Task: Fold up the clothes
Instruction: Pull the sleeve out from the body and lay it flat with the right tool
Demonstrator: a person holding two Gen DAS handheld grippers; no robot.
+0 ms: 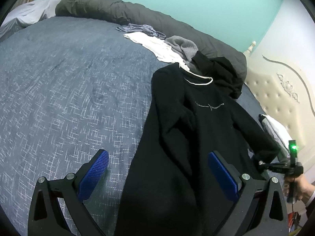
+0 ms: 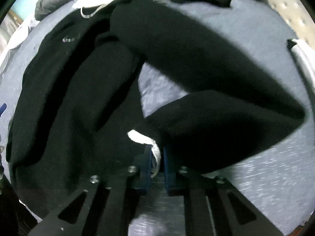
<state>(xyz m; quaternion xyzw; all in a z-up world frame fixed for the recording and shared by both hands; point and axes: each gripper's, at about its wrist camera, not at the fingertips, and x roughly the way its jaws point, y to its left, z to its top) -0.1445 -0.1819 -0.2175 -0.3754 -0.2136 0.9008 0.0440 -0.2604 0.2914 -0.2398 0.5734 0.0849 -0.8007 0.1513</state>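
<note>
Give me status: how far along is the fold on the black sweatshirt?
Early. Done: black sweatshirt lies spread on the bed. In hand: right gripper is shut on its sleeve cuff; left gripper is open over the hem. Left: all folds, plus the heaped clothes behind.

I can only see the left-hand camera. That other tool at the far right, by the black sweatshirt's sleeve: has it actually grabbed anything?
Observer: Yes. The right gripper is shut on the white-edged sleeve cuff, which is pinched between its jaws.
Operator: Is that sleeve lying straight?
Observer: No. The sleeve doubles back on itself in a sharp V, and bare bedspread shows inside the bend.
</note>
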